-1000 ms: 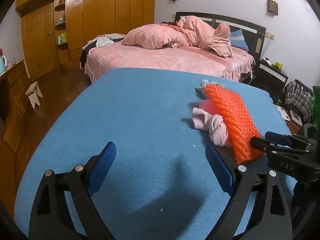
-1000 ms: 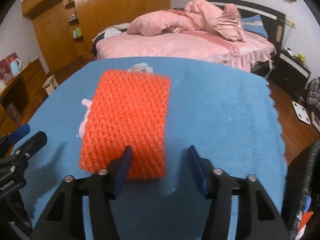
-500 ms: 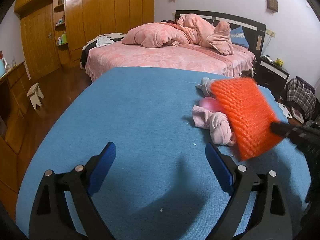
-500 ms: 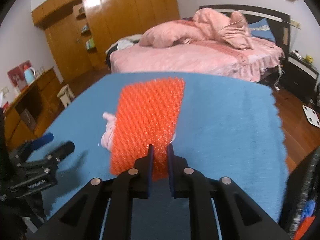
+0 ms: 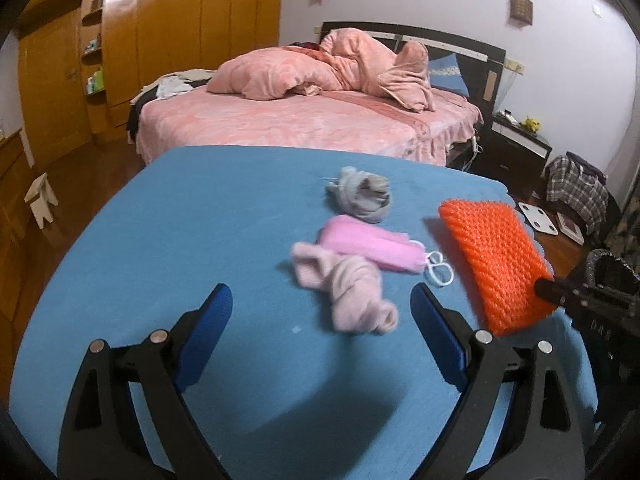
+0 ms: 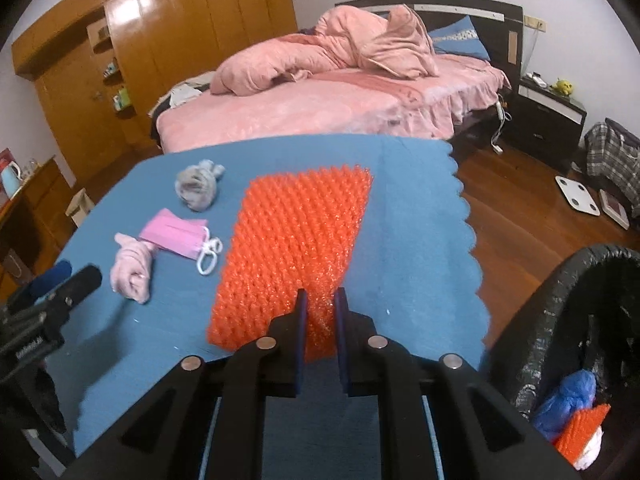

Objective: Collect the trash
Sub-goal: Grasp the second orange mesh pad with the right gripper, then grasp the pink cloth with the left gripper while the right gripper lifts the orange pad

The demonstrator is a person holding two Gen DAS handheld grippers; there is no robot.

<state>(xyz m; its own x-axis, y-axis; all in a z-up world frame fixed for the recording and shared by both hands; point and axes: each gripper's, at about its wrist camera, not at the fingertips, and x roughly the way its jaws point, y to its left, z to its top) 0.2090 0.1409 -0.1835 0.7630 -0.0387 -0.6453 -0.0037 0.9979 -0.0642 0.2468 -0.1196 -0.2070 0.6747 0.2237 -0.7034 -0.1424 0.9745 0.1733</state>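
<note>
Orange bubble wrap is the piece of trash in hand: a rectangular sheet of small air cells, held by its near edge in the right tongs, whose blue pads are drawn in narrow with the plastic bunched between them. In the right wrist view it fills the centre of the frame, fanning out above the blue bench; in the left wrist view it sits at right centre, tilted, its far end clear of the cloth as far as I can tell. I judge it very light and springy: it keeps its flat shape while gripped at only one edge, so it is stiff enough not to droop, yet the cells will crush and may slide under pressure, so a pinch well in from the edge should hold better than one on the rim. At the lower right of the right wrist view stands a black-lined bin, with blue and orange scraps already inside. Left of the sheet lie a pink face mask with white loops, a knotted pale pink sock just beside it, and a grey sock bundle farther back; all are soft, limp and best taken by their thickest fold. The left tongs hang over the bench at the bottom of the frame, spread wide and holding nothing, with the pink sock between and just beyond their tips.
</note>
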